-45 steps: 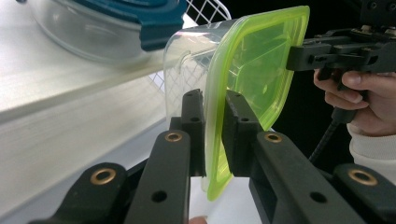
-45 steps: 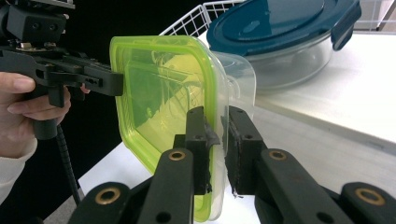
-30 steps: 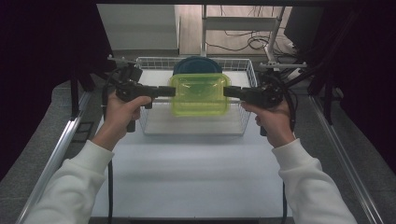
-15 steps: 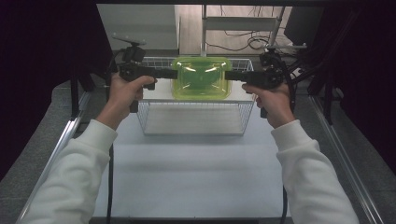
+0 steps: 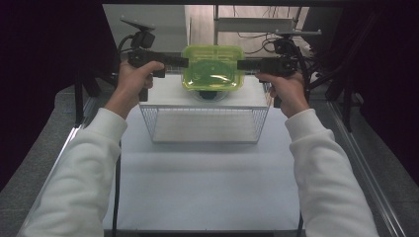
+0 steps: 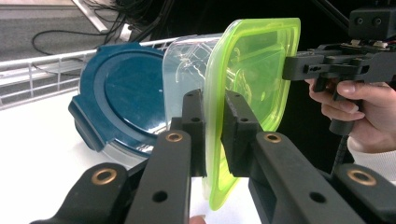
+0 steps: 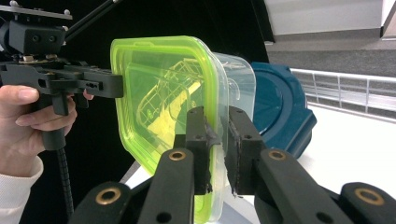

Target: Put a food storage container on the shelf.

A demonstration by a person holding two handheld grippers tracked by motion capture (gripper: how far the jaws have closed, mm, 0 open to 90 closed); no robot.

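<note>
A clear tub with a lime-green lid (image 5: 212, 74) hangs in the air above the far end of a white wire basket (image 5: 205, 140). My left gripper (image 5: 185, 61) is shut on the lid's left rim and my right gripper (image 5: 240, 64) on its right rim. In the left gripper view the jaws (image 6: 212, 135) pinch the green lid's edge (image 6: 252, 79), with the clear tub body (image 6: 187, 65) behind it. In the right gripper view the jaws (image 7: 218, 140) clamp the opposite edge of the lid (image 7: 159, 102). The tub looks empty.
A round container with a dark blue lid (image 6: 121, 98) leans inside the basket's far end, just under the lifted tub (image 7: 280, 107). The basket's wire wall (image 6: 42, 70) runs behind it. White tabletop (image 5: 207, 187) lies in front of the basket; dark frames and cables stand beyond.
Both hands have carried the green-lidded tub up and away toward the far end of the basket. The grip on both rims is unchanged.
</note>
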